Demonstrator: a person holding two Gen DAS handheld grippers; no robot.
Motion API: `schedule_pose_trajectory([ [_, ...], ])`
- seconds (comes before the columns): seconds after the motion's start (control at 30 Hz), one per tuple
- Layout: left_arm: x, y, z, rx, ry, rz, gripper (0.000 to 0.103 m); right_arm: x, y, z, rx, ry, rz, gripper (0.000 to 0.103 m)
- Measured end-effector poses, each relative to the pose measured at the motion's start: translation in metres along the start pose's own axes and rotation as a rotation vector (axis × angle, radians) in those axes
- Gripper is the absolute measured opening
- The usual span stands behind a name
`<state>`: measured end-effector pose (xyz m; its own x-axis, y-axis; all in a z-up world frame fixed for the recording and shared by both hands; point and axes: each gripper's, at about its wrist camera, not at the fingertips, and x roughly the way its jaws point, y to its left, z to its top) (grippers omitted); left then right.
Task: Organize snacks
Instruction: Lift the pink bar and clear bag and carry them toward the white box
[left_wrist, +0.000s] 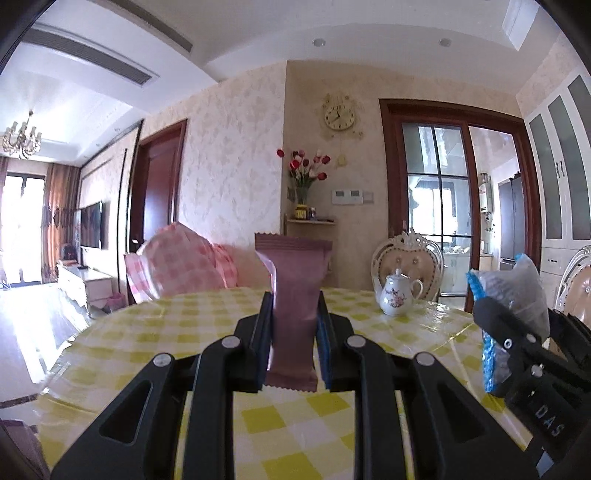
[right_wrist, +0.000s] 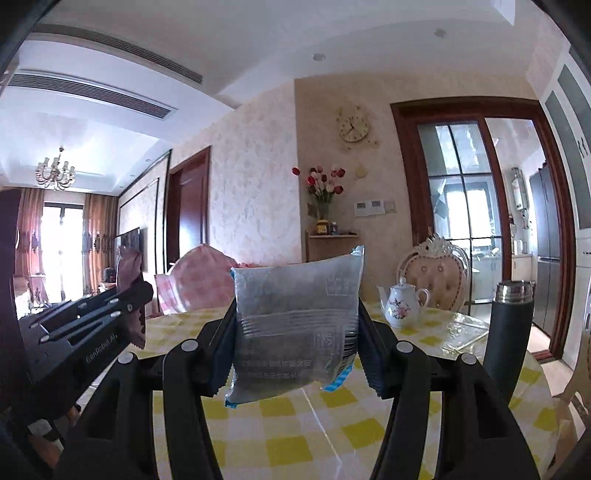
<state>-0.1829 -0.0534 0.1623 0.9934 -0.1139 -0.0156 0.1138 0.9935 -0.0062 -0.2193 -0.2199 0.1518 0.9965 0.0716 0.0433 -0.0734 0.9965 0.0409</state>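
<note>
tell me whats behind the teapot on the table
Behind the teapot stands a cream carved chair with tufted back; its seat and legs are hidden by the table.

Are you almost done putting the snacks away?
Not yet. Nothing looks put away so far. The left hand-held gripper holds a mauve snack packet, and the right hand-held gripper holds a silver packet with blue edges, both above the checked table. Both still need a spot.

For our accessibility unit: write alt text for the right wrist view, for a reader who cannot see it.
The right tool grips a silver snack packet with blue edges above a yellow-checked tablecloth. At left, the left tool holds a mauve snack packet; a floral teapot and dark flask stand at right.
</note>
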Motion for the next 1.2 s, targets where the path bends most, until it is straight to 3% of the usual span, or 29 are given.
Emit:
schedule_pose_trajectory([
  [0.37,-0.061,0.025,0.023,0.014,-0.062,0.050,0.022,-0.039,0.047,0.017,-0.051,-0.055,0.118,0.057],
  [0.63,-0.087,0.057,0.027,0.028,-0.059,0.125,0.022,-0.052,0.092,0.018,-0.089,-0.046,0.223,0.057],
  [0.93,-0.123,0.116,0.006,0.056,0.037,0.257,0.022,-0.071,0.155,0.003,-0.147,0.015,0.406,0.057],
  [1.2,-0.164,0.187,-0.010,0.051,0.157,0.357,0.022,-0.083,0.225,-0.015,-0.206,0.115,0.624,0.057],
])
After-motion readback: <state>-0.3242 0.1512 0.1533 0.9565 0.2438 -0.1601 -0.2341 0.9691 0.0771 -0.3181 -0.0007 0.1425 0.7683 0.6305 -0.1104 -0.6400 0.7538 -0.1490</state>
